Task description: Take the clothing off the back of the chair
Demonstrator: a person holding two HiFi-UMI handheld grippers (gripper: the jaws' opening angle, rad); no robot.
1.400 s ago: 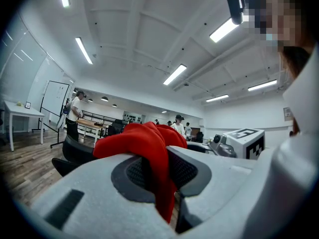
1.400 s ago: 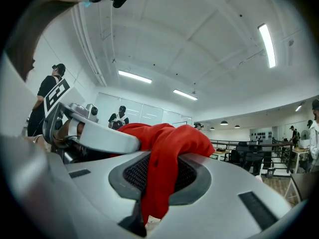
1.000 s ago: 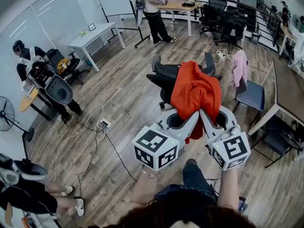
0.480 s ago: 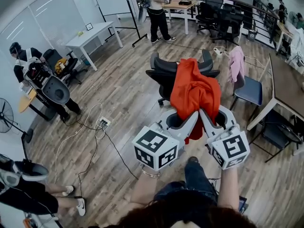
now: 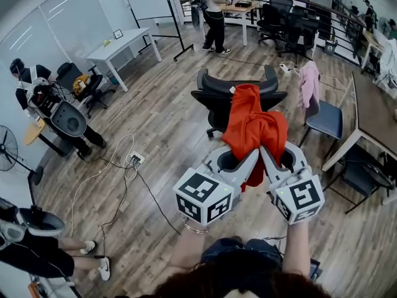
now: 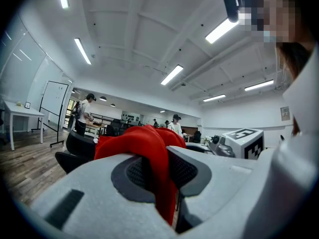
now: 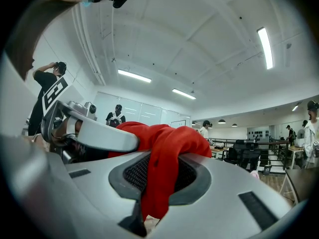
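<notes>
An orange-red garment (image 5: 253, 129) hangs bunched in the air in front of a black office chair (image 5: 218, 97). Both grippers hold it from below, their fingertips meeting at its lower edge. My left gripper (image 5: 254, 153) is shut on the cloth, and red fabric (image 6: 154, 168) is pinched between its dark pads. My right gripper (image 5: 264, 149) is shut on it too, with red fabric (image 7: 160, 176) squeezed between its pads and bulging above them. Whether the garment's top (image 5: 245, 92) still touches the chair back I cannot tell.
A blue chair (image 5: 327, 121) with a pink garment (image 5: 312, 84) over its back stands right of the office chair, beside a brown table (image 5: 374, 120). Cables and a power strip (image 5: 136, 161) lie on the wood floor at left. People stand at the left and at the back.
The garment has come slightly toward me and lower with both grippers, showing more of the black chair's back behind it. The person at the back has stepped to the right.
</notes>
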